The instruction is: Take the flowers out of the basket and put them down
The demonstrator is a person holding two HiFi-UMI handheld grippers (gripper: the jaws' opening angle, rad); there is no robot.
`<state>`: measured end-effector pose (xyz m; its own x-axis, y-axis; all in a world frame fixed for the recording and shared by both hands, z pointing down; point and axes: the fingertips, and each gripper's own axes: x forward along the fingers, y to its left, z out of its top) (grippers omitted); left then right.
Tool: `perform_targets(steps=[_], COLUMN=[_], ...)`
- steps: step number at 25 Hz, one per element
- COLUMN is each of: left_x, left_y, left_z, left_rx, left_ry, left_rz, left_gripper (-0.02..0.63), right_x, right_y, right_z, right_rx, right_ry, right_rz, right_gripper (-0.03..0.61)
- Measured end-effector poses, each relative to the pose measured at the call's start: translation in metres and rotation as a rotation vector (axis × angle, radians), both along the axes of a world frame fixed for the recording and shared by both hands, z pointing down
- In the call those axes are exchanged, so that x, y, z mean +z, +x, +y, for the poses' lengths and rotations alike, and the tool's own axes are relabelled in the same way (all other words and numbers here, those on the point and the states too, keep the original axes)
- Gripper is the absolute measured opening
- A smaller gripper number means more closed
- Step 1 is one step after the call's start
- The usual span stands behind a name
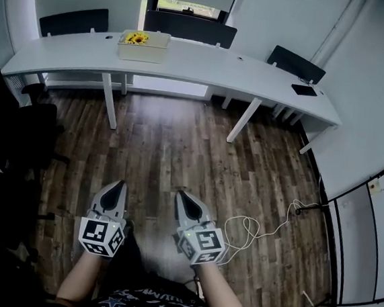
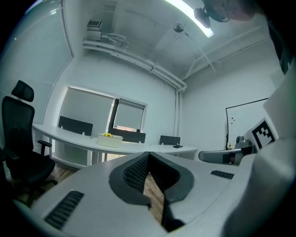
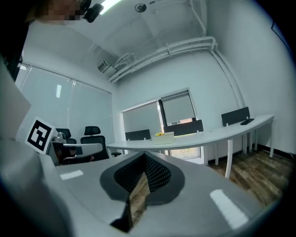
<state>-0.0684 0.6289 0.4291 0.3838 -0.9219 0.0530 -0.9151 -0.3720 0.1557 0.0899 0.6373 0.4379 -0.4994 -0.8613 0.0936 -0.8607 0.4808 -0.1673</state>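
A pale basket with yellow flowers in it stands on the long white table at the far side of the room. It shows small in the left gripper view as the basket and in the right gripper view as the basket. My left gripper and right gripper are held close to the person's body, well short of the table, over the wood floor. Both are shut with nothing between the tips. The left gripper and the right gripper point toward the table.
Dark chairs stand behind the table, and black office chairs line the left side. A dark flat object lies on the table's right end. A white cable trails on the wood floor at right. A white wall and glass partition close the right side.
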Motion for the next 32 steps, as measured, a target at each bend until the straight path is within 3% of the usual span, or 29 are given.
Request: perform_targets(steps=[21, 32], left_x=[-0.008, 0.005], left_y=[-0.103, -0.139], left_z=[-0.247, -0.331], left_rx=[-0.001, 0.001], left_ry=[-0.048, -0.076], left_rz=[0.032, 0.052], left_gripper=[0.009, 0.009], right_x=[-0.014, -0.009], right_y=[-0.087, -0.113], right_z=[-0.256, -0.331], right_rx=[0.048, 0.069], right_ry=[-0.057, -0.076], right_rz=[0.018, 0.058], right_gripper=[0.003, 0.003])
